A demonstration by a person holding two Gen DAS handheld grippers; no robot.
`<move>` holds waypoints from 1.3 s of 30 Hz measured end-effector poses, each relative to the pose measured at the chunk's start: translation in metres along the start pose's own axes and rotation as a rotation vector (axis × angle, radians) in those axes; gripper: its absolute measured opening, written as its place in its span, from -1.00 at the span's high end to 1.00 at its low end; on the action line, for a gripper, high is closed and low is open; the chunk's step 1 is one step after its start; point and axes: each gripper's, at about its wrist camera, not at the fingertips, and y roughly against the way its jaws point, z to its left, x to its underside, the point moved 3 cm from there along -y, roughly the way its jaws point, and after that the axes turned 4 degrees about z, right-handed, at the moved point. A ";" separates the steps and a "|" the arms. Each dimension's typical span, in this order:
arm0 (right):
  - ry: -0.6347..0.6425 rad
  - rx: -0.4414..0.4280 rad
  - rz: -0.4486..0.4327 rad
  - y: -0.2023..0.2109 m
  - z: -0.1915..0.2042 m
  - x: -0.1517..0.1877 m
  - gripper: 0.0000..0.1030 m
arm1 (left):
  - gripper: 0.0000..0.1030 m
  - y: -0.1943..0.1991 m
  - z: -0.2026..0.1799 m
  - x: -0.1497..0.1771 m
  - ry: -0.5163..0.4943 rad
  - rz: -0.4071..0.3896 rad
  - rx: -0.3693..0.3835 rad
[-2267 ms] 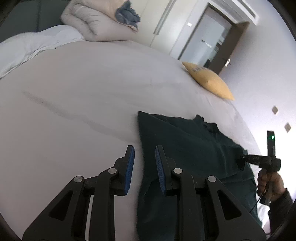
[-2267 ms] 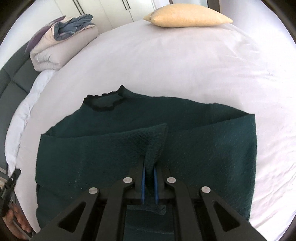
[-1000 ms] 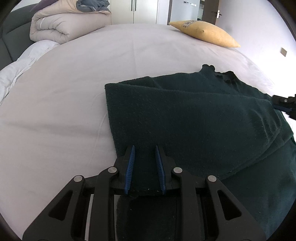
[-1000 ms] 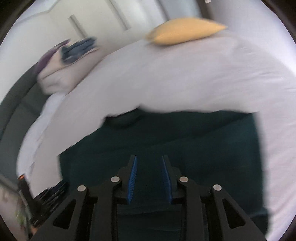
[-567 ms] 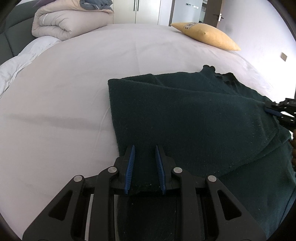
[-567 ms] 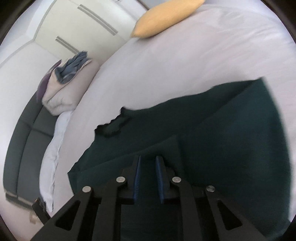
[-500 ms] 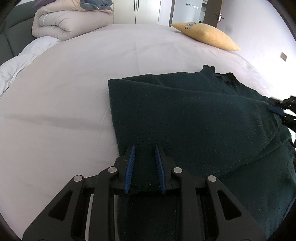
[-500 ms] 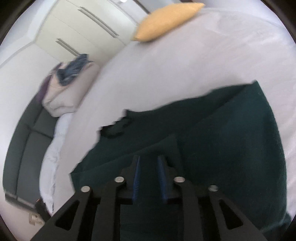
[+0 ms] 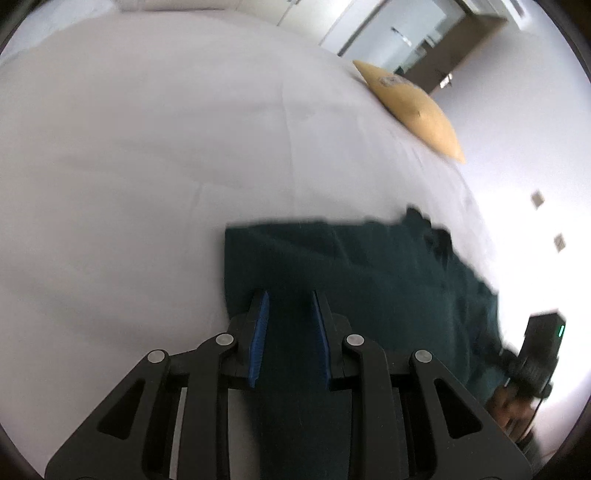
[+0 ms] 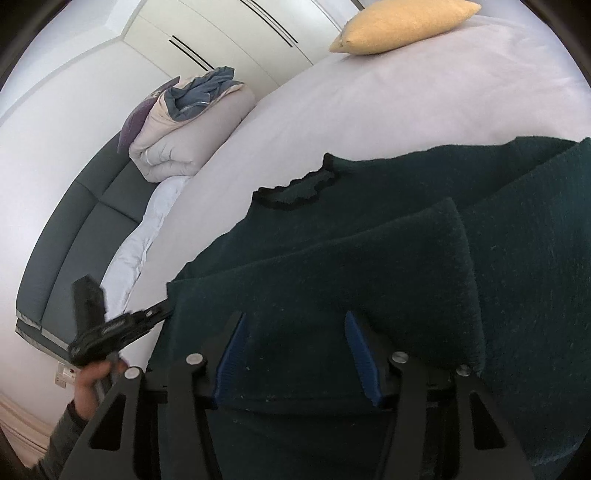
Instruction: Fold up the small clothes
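Lying flat on the white bed sheet (image 10: 406, 96), the dark green sweater (image 10: 369, 258) spreads out ahead of and beneath both grippers. Frilled collar (image 10: 295, 192) sits ahead of the right jaws and a little to their left. One folded-over sleeve panel (image 10: 369, 273) lies across the body of the garment, directly ahead of the right jaws and running under them.

Right gripper (image 10: 297, 350): jaws opening. Knit fabric lies between and below the blue pads (image 10: 231, 354), but neither pad presses on it; a clear gap shows on both sides.

Left gripper (image 9: 288, 332): jaws stand part open, narrow gap. Sweater cloth (image 9: 351, 280) fills the view between the pads (image 9: 258, 332), apparently lying below them, not pinched; left wrist frame is motion-blurred, so contact cannot be settled with certainty. Left edge of the sweater runs just outside the left-hand pad, bare sheet beyond it.

From the right wrist view, the left gripper (image 10: 159, 310) appears at the near left, its tips at the sweater's side edge, held by a hand (image 10: 92, 384) in a grey sleeve.

Far ahead of the jaws: yellow pillow (image 10: 402, 26) at the bed's far edge; rolled beige duvet (image 10: 184, 136) with a blue garment (image 10: 203, 92) on top, left of centre.
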 end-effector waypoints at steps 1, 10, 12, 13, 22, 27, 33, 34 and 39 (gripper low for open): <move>-0.002 -0.001 -0.006 0.005 -0.007 0.004 -0.02 | 0.56 -0.003 0.000 -0.007 0.012 -0.003 -0.001; -0.076 -0.029 -0.006 0.009 -0.021 0.010 0.31 | 0.56 0.010 -0.018 0.034 -0.061 -0.024 -0.099; -0.085 -0.040 0.001 0.016 -0.020 0.018 0.22 | 0.56 0.018 -0.029 0.063 -0.136 -0.017 -0.151; -0.082 -0.043 -0.001 0.020 -0.020 0.022 0.19 | 0.56 0.023 -0.035 0.080 -0.180 -0.032 -0.200; -0.120 -0.002 -0.007 0.075 -0.019 0.068 -0.20 | 0.08 0.092 -0.069 0.184 -0.283 -0.103 -0.303; -0.165 -0.071 0.033 0.079 -0.013 0.105 -0.41 | -0.35 0.086 -0.093 0.203 -0.273 -0.079 -0.247; -0.053 -0.032 0.030 0.107 -0.010 0.150 -0.34 | -0.35 0.079 -0.085 0.249 -0.332 -0.018 -0.292; -0.036 -0.021 0.027 0.115 -0.010 0.159 -0.34 | -0.35 0.086 -0.082 0.256 -0.329 -0.025 -0.280; 0.041 0.066 -0.032 0.178 -0.015 0.212 -0.35 | -0.38 0.122 -0.068 0.280 -0.292 -0.041 -0.273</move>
